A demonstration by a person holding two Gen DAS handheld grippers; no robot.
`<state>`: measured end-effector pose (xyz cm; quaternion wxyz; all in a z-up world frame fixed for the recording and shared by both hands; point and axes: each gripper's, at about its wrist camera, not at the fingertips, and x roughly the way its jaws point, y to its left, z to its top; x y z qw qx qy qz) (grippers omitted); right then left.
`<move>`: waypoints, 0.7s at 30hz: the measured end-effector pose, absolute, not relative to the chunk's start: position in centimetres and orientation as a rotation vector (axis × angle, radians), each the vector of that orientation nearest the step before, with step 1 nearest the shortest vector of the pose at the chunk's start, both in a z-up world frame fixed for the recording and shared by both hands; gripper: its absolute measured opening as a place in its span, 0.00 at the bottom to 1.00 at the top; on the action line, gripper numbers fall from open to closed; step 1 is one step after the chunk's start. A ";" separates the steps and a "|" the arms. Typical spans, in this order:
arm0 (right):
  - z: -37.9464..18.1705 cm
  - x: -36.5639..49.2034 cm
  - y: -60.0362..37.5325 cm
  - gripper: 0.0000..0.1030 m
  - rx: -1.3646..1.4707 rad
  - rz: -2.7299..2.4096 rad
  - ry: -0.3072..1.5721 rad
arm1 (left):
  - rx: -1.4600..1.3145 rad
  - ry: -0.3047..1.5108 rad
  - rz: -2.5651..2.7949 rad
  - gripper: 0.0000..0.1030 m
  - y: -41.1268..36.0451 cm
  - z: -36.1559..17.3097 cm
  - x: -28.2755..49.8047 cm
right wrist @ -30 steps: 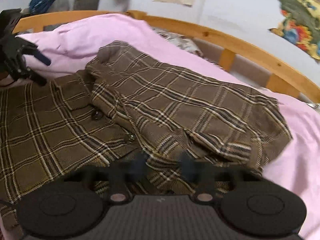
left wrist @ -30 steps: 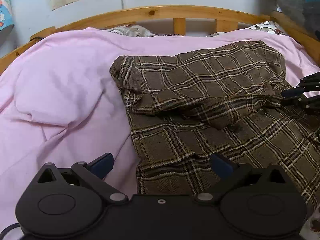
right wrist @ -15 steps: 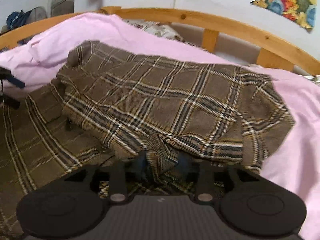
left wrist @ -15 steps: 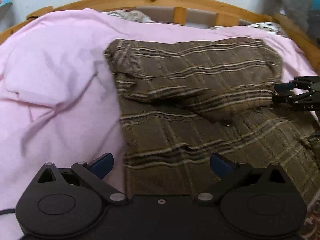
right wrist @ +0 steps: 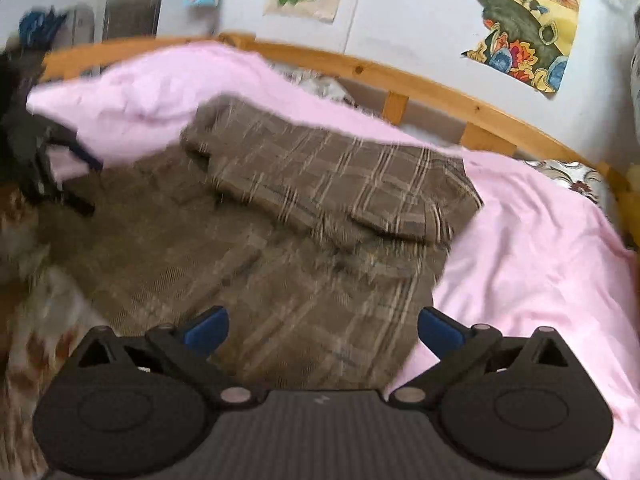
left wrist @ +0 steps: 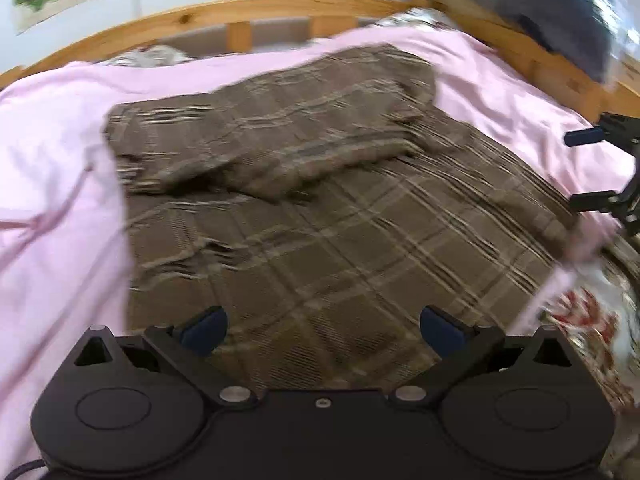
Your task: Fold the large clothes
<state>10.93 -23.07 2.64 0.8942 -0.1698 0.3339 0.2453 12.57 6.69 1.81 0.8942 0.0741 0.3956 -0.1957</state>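
Note:
A brown plaid garment (left wrist: pixel 320 216) (right wrist: pixel 304 216) lies spread on the pink bedsheet (left wrist: pixel 60 200) (right wrist: pixel 540 240), its top part folded down over the body. My left gripper (left wrist: pixel 322 330) hovers open above the garment's near hem, nothing between its fingers. My right gripper (right wrist: pixel 322 330) stands over the garment's near right edge; its jaws are opening wide and no cloth sits between them. Each gripper also shows in the other's view: the right gripper (left wrist: pixel 592 168) at the far right edge, the left gripper (right wrist: pixel 68 172) at the left edge, both blurred.
A curved wooden bed rail (left wrist: pixel 280 12) (right wrist: pixel 440 92) rings the far side of the bed. Pictures (right wrist: pixel 524 20) hang on the white wall behind. A floral cover (left wrist: pixel 592 328) shows at the bed's near right corner. A grey-blue bundle (left wrist: pixel 560 12) sits beyond the rail.
The right gripper has let go of the folded plaid cloth, opened wide and drawn back to the right. The left gripper has swung sideways over the garment, still open.

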 end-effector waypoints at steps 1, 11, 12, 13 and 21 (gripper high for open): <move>2.2 10.1 -23.0 1.00 -0.369 0.493 0.705 | 0.169 0.826 -0.426 0.99 5.9 1.6 12.2; -3.5 8.6 -21.1 1.00 -0.403 0.429 0.792 | 0.261 0.840 -0.551 0.99 0.2 -0.4 11.0; -3.8 8.8 -20.8 1.00 -0.417 0.426 0.777 | 0.261 0.840 -0.554 0.99 -0.1 -0.5 11.1; -4.0 8.9 -20.6 1.00 -0.431 0.420 0.755 | 0.259 0.841 -0.555 0.99 -0.3 -0.6 11.2; -3.1 10.7 -19.8 0.87 -0.445 0.389 0.649 | 0.225 0.846 -0.576 0.99 -1.5 -0.8 11.8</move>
